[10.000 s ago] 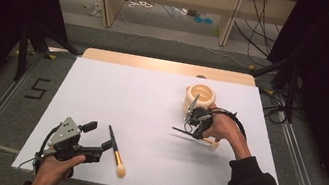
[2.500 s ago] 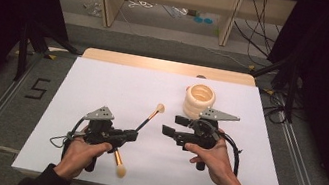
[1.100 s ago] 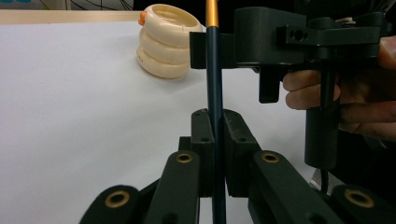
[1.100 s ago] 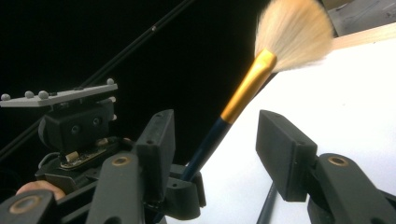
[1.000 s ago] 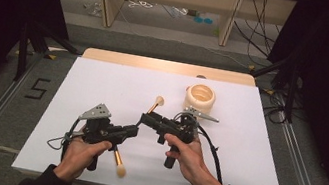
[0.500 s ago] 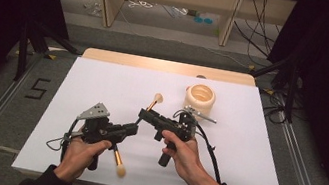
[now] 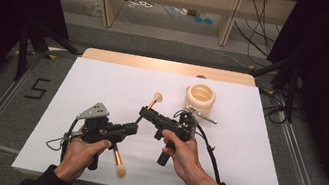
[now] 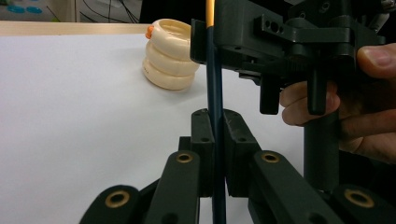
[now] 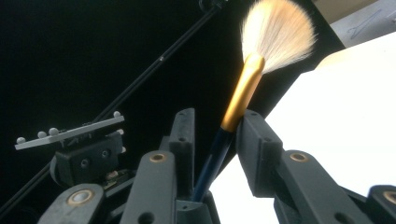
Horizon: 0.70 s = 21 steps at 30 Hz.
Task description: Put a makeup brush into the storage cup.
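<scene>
A white table [image 7: 103, 82] lies under both grippers; floor mark "5" [image 7: 37, 88] beside the left gripper [image 8: 215, 140], clamped on a brush [image 8: 215, 93]; right gripper [image 9: 217, 140] loosely around it

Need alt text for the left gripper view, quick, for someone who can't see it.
The left gripper, jaws shut, clamps the dark handle of a makeup brush standing upright. The right gripper, in a hand, meets the brush higher up; a cream ringed holder stands behind on the white table.

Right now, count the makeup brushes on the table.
2. One brush is held up between both tongs, left tongs and right tongs; the other brush lies by the left hand.
</scene>
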### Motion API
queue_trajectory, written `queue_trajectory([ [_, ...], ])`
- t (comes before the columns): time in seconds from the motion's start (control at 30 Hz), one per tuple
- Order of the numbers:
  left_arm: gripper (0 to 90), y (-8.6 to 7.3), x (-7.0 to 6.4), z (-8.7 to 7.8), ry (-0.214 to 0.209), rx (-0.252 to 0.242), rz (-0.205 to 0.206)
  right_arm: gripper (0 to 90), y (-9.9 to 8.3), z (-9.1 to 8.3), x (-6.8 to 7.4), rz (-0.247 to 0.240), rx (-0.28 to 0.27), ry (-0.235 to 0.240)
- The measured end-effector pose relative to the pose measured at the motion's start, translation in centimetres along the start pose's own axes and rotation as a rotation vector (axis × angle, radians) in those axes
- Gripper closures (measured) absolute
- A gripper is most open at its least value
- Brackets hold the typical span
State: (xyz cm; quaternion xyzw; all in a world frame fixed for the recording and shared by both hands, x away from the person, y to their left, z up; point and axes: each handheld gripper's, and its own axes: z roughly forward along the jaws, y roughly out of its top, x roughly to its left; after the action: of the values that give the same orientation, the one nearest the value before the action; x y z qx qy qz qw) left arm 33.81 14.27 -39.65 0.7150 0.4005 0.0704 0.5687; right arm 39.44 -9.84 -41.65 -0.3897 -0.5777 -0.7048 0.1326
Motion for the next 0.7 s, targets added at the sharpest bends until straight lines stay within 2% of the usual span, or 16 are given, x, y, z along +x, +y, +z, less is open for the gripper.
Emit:
queue_trajectory([
  [0.27, 84.0, 0.03, -0.12, -0.09, 0.003, -0.010, -0.018, 75.3, -0.07, 0.08, -0.10, -0.002, -0.011, 0.004],
  [0.5, 84.1, -0.02, -0.13, -0.06, 0.001, -0.011, -0.017, 79.0, -0.25, 0.14, -0.14, 0.024, -0.018, 0.026],
  [0.57, 84.1, -0.02, -0.04, 0.00, -0.010, -0.010, 0.001, 79.8, -0.25, 0.13, -0.12, 0.034, -0.019, 0.027],
  [0.7, 83.9, -0.12, -0.15, 0.10, -0.012, -0.013, -0.005, 82.2, -0.26, 0.09, 0.06, 0.055, -0.024, 0.046],
])
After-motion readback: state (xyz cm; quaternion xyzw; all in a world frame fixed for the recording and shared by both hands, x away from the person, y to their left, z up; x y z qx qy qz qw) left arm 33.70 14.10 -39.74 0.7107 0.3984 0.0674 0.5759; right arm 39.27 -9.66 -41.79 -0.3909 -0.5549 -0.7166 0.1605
